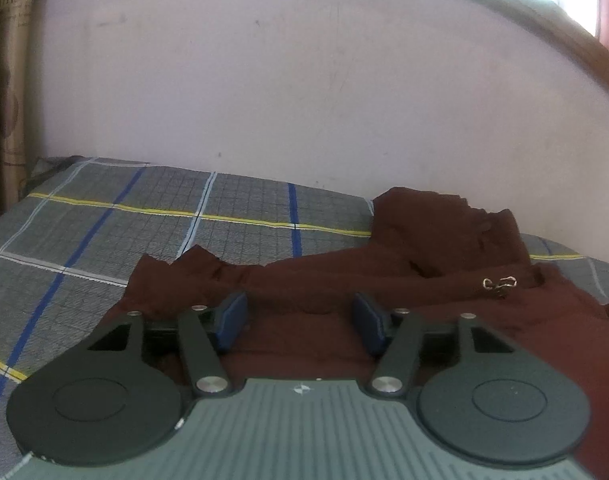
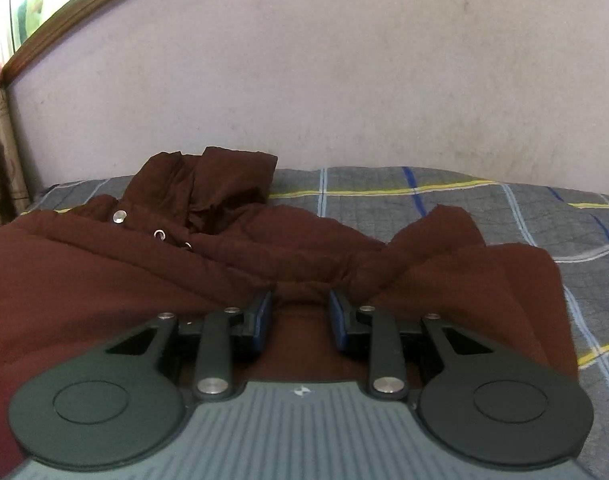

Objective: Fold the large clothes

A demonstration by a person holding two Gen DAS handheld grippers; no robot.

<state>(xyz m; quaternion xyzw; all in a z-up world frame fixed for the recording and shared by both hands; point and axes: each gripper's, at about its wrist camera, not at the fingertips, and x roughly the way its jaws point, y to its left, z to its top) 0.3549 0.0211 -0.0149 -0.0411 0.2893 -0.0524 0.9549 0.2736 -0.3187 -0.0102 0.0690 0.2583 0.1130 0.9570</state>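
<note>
A dark maroon hooded jacket (image 1: 444, 264) lies rumpled on a grey checked bedsheet (image 1: 104, 232). It has metal snaps and eyelets (image 2: 119, 216) near the hood (image 2: 208, 176). My left gripper (image 1: 300, 312) is open, low over the jacket's left part, its blue pads (image 1: 233, 318) apart with a fold of cloth between and ahead of them. My right gripper (image 2: 300, 308) is open too, its pads (image 2: 338, 316) on either side of a bunched ridge of the jacket (image 2: 304, 292). Neither gripper pinches the cloth.
The bed meets a pale lilac wall (image 1: 304, 80) just behind the jacket. A wooden window frame (image 2: 80, 4) runs along the upper wall. A patterned curtain (image 1: 4, 80) hangs at the far left. The checked sheet (image 2: 544, 208) stretches to the right of the jacket.
</note>
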